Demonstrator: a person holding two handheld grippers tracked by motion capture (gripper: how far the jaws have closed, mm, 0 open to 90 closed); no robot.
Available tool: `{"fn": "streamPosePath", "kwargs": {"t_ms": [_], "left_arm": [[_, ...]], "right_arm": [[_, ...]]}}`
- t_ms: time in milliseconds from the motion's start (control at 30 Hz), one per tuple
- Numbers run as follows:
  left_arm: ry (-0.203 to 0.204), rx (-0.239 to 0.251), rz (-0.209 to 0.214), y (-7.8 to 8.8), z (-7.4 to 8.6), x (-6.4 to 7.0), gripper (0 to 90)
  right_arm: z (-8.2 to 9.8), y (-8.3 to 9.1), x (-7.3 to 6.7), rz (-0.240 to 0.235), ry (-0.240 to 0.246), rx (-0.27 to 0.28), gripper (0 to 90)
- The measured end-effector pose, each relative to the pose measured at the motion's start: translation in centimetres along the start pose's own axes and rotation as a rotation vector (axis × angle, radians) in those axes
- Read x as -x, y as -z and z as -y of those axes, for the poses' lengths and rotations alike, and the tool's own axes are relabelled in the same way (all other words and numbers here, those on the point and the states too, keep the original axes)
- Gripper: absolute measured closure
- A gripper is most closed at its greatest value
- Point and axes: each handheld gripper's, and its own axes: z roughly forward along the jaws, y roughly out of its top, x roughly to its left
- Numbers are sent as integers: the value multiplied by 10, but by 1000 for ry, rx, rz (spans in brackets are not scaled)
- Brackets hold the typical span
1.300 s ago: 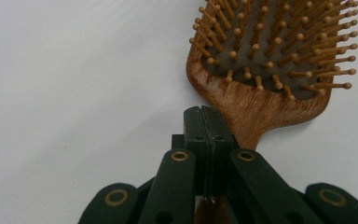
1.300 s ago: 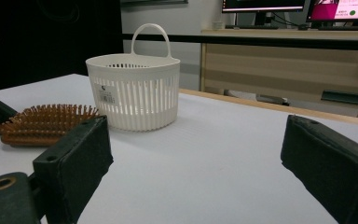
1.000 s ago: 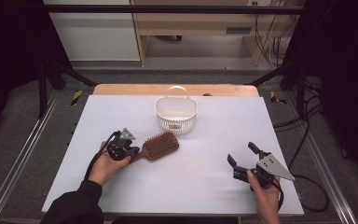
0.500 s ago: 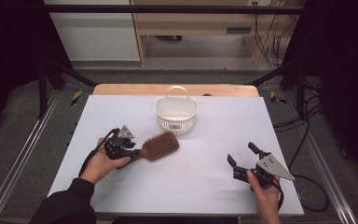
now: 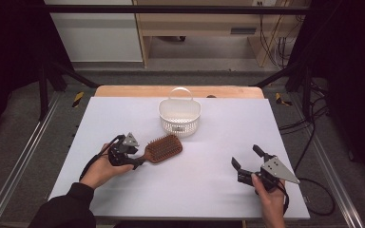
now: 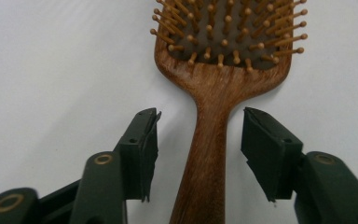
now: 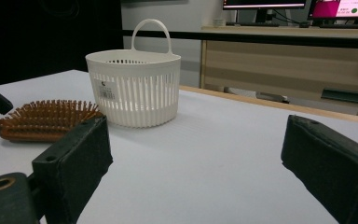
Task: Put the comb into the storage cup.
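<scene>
While the left gripper (image 6: 198,135) has just been opening, its 2 jaws flank the wooden hairbrush (image 5: 159,149) handle without pressing; the brush lies near the table's (image 5: 218,142) left edge. The right gripper (image 5: 248,164) gapes wide.

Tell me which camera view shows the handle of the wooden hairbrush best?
The left gripper view: the hairbrush handle runs up between the open left tool, untouched by either pad. The high view shows the handle small, partly behind that tool. The right gripper view shows mainly the bristles.

surface: white table (image 5: 218,199) | on it — wooden hairbrush (image 5: 160,149), white basket (image 5: 179,115)
</scene>
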Motion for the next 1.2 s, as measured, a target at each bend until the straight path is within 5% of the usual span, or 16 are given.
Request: {"fn": "streamPosePath", "kwargs": {"t_ms": [400,800,1200], "left_arm": [[-71,-52,27,-5,2,3,697],[-118,-67,55,2,10,4,710],[-42,-103,40,0,5,5,685]], "right_arm": [[1,-1,-1,-2,-1,-5,84],[1,-1,0,-1,-2,-8,83],[1,-1,-1,-5,-1,-10,80]]}}
